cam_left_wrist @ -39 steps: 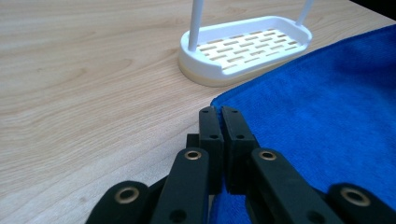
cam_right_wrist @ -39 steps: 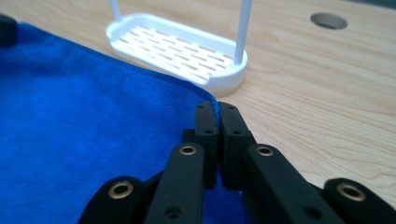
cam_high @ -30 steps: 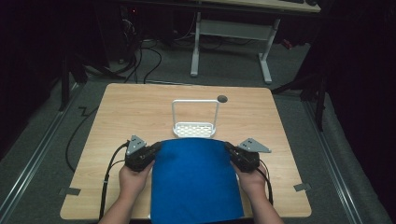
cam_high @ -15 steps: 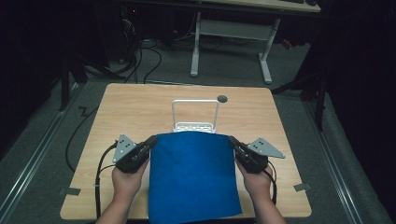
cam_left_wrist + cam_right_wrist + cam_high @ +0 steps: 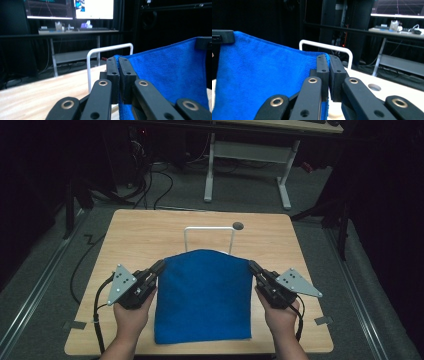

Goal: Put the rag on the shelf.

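Observation:
A blue cloth [image 5: 202,295] hangs stretched between my two grippers above the near half of the wooden table [image 5: 145,235]. My left gripper [image 5: 159,266] is shut on the cloth's upper left corner, and my right gripper [image 5: 251,265] is shut on its upper right corner. In the left gripper view the jaws pinch the blue cloth [image 5: 170,75] at its edge by the gripper [image 5: 118,62]. The right gripper view has the same grip of the gripper [image 5: 329,61] on the cloth [image 5: 259,80]. A white wire rack [image 5: 209,236] stands just behind the cloth's top edge.
A round hole [image 5: 238,225] marks the table's far side. Beyond the table stand a white-legged desk [image 5: 250,155] and floor cables [image 5: 150,180]. Monitors [image 5: 72,8] glow in the background. Cables trail from both grippers toward the table's near edge.
Both grippers have risen and moved slightly apart, lifting the cloth's top edge. The cloth now hides the rack's base and most of its frame.

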### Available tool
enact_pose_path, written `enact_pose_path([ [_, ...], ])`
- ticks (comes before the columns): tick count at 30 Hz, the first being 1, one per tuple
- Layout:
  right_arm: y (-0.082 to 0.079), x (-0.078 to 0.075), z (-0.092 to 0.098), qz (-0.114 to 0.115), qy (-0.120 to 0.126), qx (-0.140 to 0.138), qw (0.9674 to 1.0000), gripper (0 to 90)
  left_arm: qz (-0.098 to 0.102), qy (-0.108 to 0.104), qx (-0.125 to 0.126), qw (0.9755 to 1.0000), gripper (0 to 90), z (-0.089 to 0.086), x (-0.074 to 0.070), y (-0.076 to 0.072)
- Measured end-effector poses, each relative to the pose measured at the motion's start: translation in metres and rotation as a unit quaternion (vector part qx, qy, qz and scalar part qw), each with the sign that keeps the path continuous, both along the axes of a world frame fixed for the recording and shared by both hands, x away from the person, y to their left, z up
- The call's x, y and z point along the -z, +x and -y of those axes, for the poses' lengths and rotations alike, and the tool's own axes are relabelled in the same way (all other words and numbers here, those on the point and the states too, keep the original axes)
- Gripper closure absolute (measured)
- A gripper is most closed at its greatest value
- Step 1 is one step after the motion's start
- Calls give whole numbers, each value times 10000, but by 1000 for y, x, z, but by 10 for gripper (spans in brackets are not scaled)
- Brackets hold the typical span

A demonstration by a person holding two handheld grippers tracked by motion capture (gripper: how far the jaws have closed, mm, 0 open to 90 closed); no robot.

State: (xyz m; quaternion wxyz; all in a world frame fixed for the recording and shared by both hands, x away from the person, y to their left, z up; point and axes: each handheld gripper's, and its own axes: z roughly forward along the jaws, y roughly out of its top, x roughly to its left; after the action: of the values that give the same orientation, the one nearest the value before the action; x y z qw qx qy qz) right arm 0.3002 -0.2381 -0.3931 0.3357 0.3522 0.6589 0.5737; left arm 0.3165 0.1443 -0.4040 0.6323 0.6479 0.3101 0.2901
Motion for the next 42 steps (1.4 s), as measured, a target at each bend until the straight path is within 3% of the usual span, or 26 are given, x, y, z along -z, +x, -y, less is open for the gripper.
enact_pose_path([
  [13, -18, -29, 0, 501, 206, -58, 9985, 883, 493, -117, 103, 9987, 880, -1, -25, -21],
  [21, -21, -33, 2, 591, 205, -70, 9980, 883, 550, -73, 114, 9984, 881, 0, -30, -23],
  [25, -17, -34, 3, 557, 208, -84, 9982, 883, 476, -127, 151, 9987, 883, 0, -34, -17],
  [32, -5, -47, 4, 517, 171, -3, 9985, 883, 466, 31, 78, 9989, 882, -6, -46, -3],
  [42, 28, -67, 10, 425, 152, 224, 9987, 883, 413, 184, -40, 9990, 882, -5, -68, 47],
])
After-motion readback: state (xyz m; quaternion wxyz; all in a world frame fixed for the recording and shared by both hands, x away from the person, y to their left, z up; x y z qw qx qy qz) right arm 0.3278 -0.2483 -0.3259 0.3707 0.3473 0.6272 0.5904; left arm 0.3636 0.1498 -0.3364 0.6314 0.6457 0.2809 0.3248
